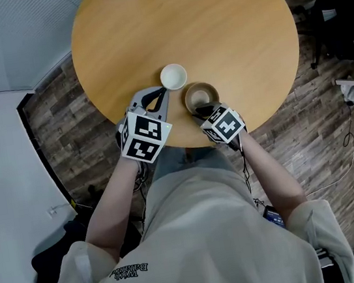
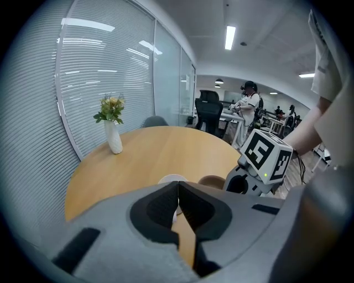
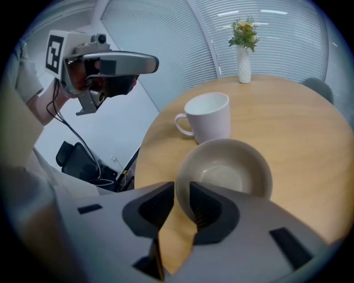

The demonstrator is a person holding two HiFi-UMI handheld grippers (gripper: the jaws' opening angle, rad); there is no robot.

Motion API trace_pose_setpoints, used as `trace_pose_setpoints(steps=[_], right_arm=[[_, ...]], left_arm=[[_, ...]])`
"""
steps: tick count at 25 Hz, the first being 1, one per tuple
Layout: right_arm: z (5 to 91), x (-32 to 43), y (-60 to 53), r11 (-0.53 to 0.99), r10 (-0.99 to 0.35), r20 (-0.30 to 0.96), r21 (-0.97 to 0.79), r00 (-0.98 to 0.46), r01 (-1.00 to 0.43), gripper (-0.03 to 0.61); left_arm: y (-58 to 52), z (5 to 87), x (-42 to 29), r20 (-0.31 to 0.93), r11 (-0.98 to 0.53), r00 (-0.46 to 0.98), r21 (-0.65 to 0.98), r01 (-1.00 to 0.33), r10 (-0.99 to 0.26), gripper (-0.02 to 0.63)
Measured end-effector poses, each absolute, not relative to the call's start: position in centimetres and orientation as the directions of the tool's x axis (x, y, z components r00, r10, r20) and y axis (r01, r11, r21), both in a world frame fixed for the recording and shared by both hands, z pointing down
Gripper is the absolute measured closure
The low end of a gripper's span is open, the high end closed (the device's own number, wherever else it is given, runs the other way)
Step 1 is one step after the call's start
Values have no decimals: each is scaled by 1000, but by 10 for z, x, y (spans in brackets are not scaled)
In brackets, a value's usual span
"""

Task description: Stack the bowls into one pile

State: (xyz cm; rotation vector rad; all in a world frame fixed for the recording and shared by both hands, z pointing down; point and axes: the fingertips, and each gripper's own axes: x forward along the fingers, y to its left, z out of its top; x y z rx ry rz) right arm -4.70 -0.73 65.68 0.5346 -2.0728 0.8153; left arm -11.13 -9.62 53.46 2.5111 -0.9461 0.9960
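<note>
R gripper pinching bowl rim nr table front edge, L gripper jaws pressed together, mug just beside bowl, tabletop beyond open to vase at far edge

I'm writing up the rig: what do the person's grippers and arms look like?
The left gripper and right gripper have grey bodies, black-lined jaws and a white cube with black square markers. A thin black cable runs along the right forearm. The person wears a pale short-sleeved shirt.

no legible text; shirt print unreadable
</note>
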Motion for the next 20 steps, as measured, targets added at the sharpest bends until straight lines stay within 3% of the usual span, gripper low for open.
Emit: trace_pose_setpoints(steps=[6,20], right_arm=[[637,-42,-22,686,-129,799,-356,-588,-635,492],[532,-17,-93,641,-394,678,-282,-621,-714,494]], left_arm=[[-93,531,-109,694,-759,552,13,-651,-462,592],[-126,472,-95,600,-753,579,-61,-656,-553,592]])
